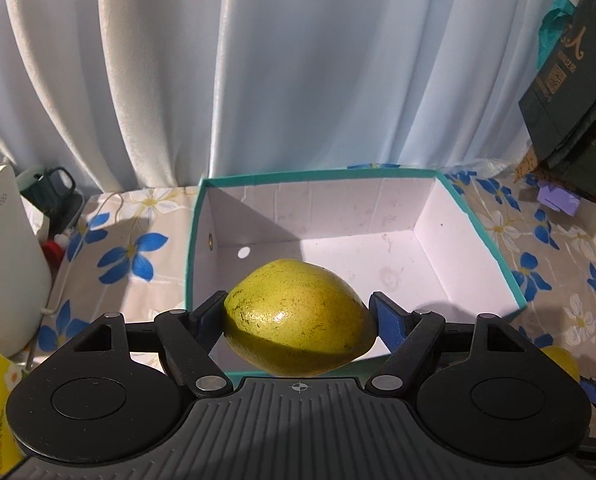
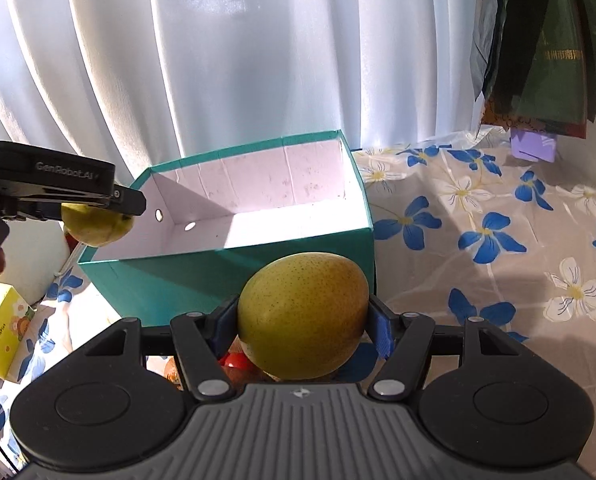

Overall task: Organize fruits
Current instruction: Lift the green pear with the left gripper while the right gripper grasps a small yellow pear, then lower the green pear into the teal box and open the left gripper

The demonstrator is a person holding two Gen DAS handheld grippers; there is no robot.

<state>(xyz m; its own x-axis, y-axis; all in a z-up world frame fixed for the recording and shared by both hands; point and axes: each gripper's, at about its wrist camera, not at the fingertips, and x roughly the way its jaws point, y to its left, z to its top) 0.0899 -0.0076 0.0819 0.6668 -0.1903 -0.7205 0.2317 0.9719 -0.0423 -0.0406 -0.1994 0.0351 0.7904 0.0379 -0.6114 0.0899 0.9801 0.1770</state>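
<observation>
open box (image 1: 477, 216) sits on the table (image 1: 557, 240), curtain (image 1: 298, 60) hanging behind it. left gripper (image 1: 298, 316) holds a fruit (image 1: 298, 316) over the box's near edge. right gripper (image 2: 301, 320) holds a second fruit (image 2: 301, 312) nearer than the box, before its near wall. bags (image 2: 545, 48) far right, a small block (image 2: 533, 146) below them. carton (image 2: 2, 336) on the near left, a mug (image 1: 52, 190) at far left.

Off-task items recorded: white curtain (image 1: 298, 60) behind; floral tablecloth (image 2: 477, 240); dark green bags (image 1: 577, 100) at right; purple box (image 2: 533, 146) beneath them; yellow carton (image 2: 2, 332) at left; dark mug (image 1: 52, 190); white appliance (image 1: 6, 260).
</observation>
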